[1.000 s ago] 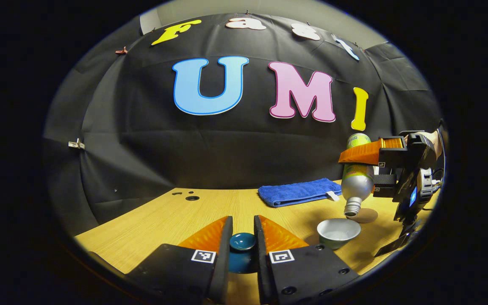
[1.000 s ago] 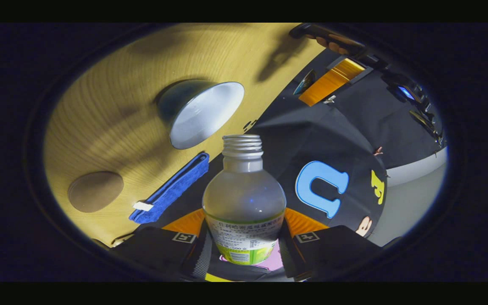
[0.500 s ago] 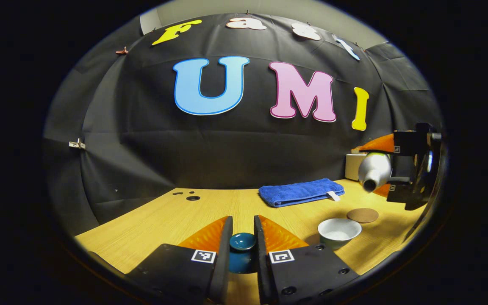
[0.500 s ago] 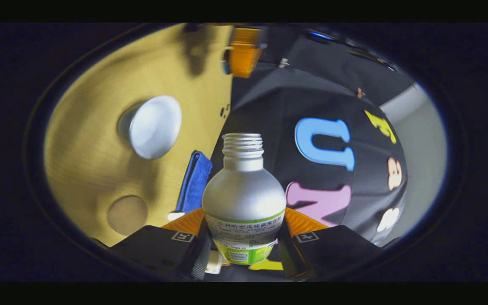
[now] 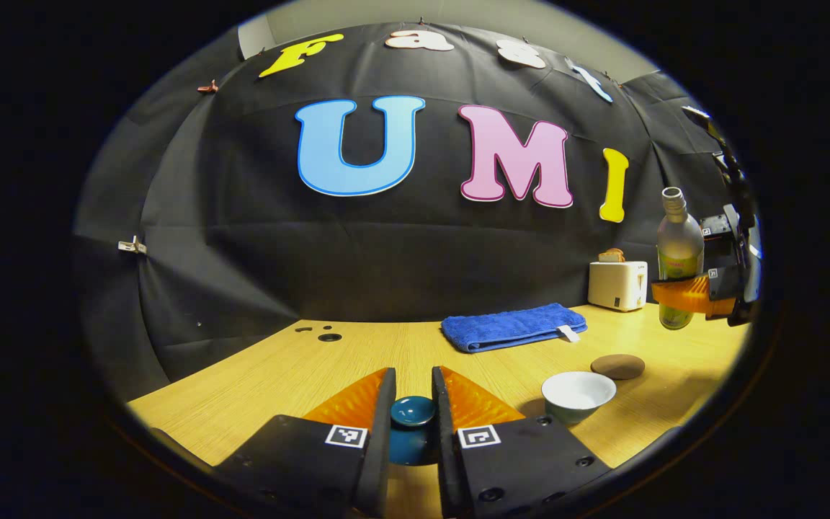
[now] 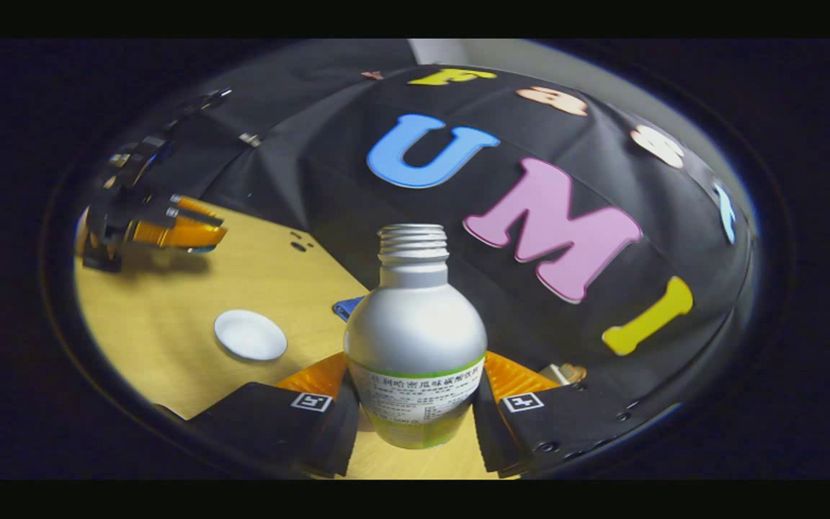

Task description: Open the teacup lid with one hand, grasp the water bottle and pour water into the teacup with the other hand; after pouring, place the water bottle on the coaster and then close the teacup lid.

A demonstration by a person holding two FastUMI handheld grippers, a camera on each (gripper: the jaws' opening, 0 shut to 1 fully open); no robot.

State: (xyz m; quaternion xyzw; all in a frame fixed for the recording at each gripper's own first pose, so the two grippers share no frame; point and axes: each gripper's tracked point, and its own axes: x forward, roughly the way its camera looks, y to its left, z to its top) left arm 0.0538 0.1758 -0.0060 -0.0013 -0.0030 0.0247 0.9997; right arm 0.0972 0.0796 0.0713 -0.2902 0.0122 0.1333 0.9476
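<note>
My left gripper (image 5: pixel 413 380) is shut on the knob of the dark teal teacup lid (image 5: pixel 413 412), held low over the wooden table (image 5: pixel 300 375). The teacup (image 5: pixel 578 395) stands uncovered to the right, white inside. A round brown coaster (image 5: pixel 617 365) lies just behind it. At the far right my right gripper (image 5: pixel 680 295) holds the silver, green-labelled water bottle (image 5: pixel 677 249) upright in the air, beyond the coaster. In the right gripper view the capless bottle (image 6: pixel 415 324) stands between the fingers of the right gripper (image 6: pixel 415 364), with the teacup (image 6: pixel 250 334) below left and the left gripper (image 6: pixel 173 232) farther left.
A folded blue towel (image 5: pixel 512 326) lies at the back of the table by the black wall. A white toaster (image 5: pixel 617 285) stands at the back right, behind the bottle. Two small holes (image 5: pixel 326 336) mark the tabletop at the back left.
The bottle has swung from mouth-down over the teacup to upright, and the right gripper has carried it up and rightward away from the cup. The left gripper and lid have stayed still.
</note>
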